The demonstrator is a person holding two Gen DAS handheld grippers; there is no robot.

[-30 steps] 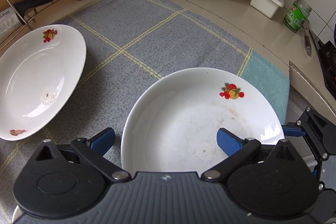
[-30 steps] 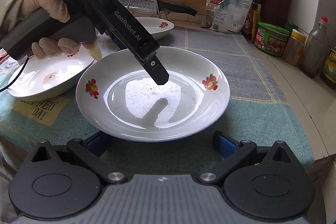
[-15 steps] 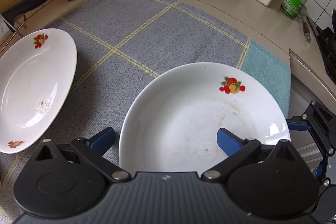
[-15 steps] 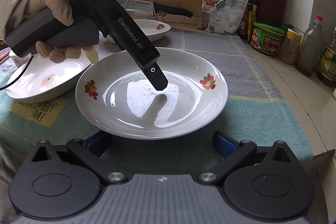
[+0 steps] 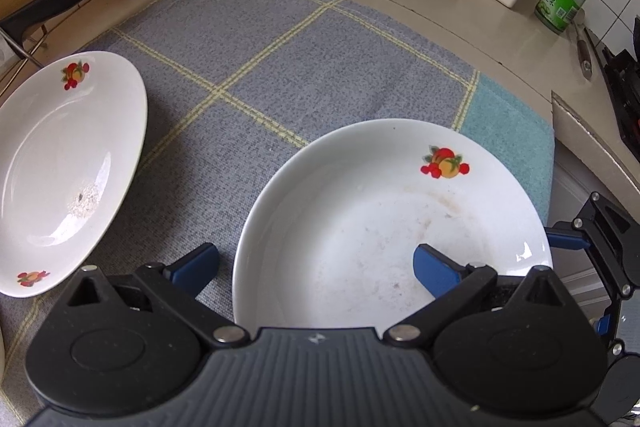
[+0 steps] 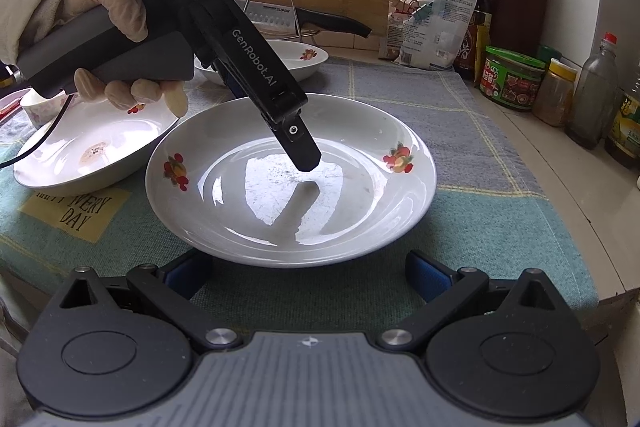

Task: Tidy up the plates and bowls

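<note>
Left gripper (image 5: 316,263) is dropping lower over the near plate (image 5: 384,219) than a second ago, fingers wide apart and straddling its left rim, one finger above the well; a grab looks imminent. Right gripper (image 6: 308,273) is waiting just short of that plate's near rim, fingers apart, empty. Towel (image 5: 280,39) is carrying three plates: the near one holding faint smears, the left plate (image 6: 92,147) holding a small dried residue patch, the far plate (image 6: 280,61) showing nothing inside. A small cup (image 6: 38,107) is sitting far left, contents hidden.
</note>
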